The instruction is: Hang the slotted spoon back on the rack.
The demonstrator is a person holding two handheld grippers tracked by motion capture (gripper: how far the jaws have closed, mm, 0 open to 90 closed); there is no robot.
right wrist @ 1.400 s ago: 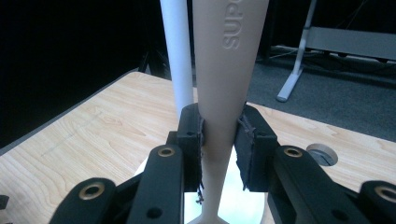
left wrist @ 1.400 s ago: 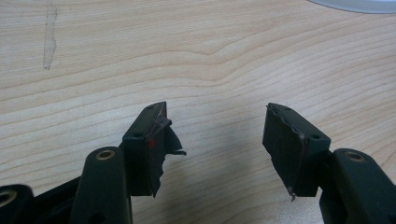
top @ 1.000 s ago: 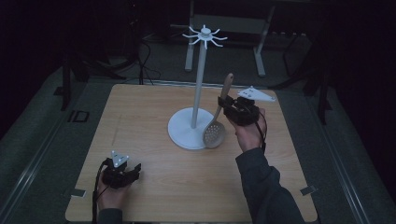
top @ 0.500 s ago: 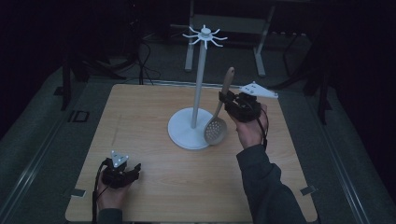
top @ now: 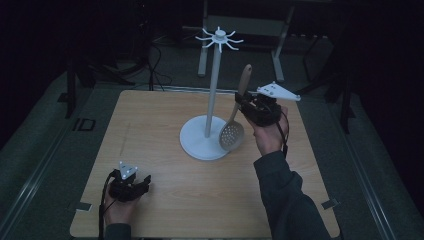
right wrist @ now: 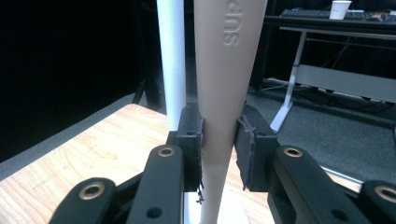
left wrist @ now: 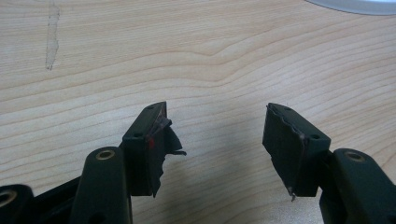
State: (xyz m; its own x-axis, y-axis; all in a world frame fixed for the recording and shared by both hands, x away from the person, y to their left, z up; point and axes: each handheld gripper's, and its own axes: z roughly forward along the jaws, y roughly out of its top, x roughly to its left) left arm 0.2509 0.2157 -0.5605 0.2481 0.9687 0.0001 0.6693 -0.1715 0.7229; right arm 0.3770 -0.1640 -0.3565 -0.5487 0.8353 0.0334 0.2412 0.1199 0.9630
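The slotted spoon [top: 236, 116] hangs upright in the air at about 2 o'clock from the table's [top: 165, 200] middle, bowl down and handle up, just beside the white stand [top: 212, 95] at its 3 o'clock. Its perforated bowl floats over the edge of the stand's round base, and whether it touches the base cannot be told. The right gripper [top: 250, 107] is clamped on the handle a little above the bowl; in the right gripper view the two pads press the pale handle [right wrist: 223, 93] from either side where it narrows, with the stand's pole just behind it.

The spoon looks like a light, stiff, one-piece utensil with a smooth matte surface, so it should not sag or bend, though a smooth tapering handle could slide through the pads if the grip loosens. Holding it low leaves the top of the handle free, which would suit hooking it onto one of the prongs at the stand's crown, should that be the aim. The stand itself looks tall and slim on a broad base, and a sideways knock to the pole might rock it.

The right hand [top: 267, 137] reaches in from 5 o'clock, forearm raised off the table, wrist cocked so the gripper points toward the pole. The left gripper [top: 142, 184] rests low near the table's 7 o'clock corner, its jaws spread wide over bare wood with nothing between them
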